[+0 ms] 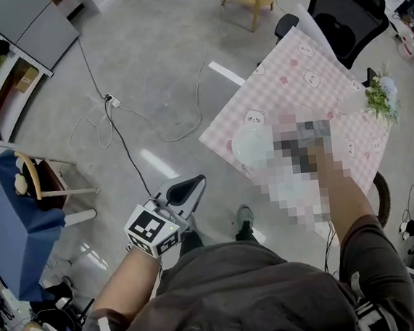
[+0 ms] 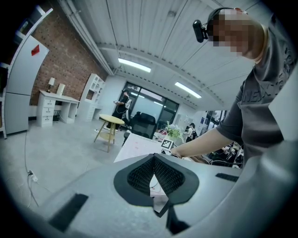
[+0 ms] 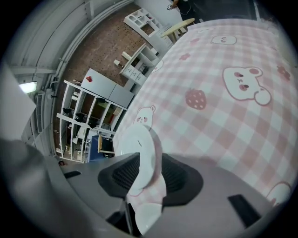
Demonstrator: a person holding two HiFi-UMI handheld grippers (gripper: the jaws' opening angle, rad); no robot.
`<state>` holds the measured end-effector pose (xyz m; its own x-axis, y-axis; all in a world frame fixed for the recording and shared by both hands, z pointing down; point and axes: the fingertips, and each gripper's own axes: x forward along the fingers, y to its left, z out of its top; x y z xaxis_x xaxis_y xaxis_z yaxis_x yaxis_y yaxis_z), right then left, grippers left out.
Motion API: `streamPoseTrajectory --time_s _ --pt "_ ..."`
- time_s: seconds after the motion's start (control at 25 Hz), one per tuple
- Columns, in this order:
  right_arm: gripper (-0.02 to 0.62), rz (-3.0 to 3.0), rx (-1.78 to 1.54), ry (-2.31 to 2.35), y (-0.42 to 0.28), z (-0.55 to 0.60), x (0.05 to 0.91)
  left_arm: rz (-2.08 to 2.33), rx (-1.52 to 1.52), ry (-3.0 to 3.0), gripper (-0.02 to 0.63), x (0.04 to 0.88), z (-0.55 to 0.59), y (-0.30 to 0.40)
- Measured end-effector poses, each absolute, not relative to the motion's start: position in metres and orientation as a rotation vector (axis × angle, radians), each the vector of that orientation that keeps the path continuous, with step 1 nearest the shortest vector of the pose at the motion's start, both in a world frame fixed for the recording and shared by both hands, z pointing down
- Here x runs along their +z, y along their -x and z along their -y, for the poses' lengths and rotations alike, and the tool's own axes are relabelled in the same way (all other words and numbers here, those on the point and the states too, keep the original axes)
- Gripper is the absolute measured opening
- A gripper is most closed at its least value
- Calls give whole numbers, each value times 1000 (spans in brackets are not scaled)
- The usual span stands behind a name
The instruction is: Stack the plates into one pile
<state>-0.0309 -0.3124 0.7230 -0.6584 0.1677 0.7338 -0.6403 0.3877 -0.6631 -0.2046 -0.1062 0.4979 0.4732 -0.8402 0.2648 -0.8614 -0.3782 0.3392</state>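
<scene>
Your right gripper (image 3: 150,159) has its jaws part open, with the rim of the round white plate (image 3: 138,142) between them. The plate lies on the pink-and-white checked surface (image 3: 223,135), centre right in the head view. Your left gripper (image 1: 196,182), lower left of centre over the grey floor (image 1: 153,64), has its jaws closed on nothing.

Right gripper (image 3: 150,173): over the table (image 1: 293,73), and blurred right out in the head view.
Plate (image 3: 139,153): on the table, near part hidden by the gripper's body.
</scene>
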Motion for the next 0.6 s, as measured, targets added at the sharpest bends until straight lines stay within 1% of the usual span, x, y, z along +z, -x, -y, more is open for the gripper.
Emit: streamPoseTrajectory --time_s 0.4,0.6 --pt "137 1865 1354 -384 37 311 729 1410 69 -2279 5 504 107 205" --pt "86 1825 1257 -451 34 314 735 1409 63 -2268 5 508 107 205"
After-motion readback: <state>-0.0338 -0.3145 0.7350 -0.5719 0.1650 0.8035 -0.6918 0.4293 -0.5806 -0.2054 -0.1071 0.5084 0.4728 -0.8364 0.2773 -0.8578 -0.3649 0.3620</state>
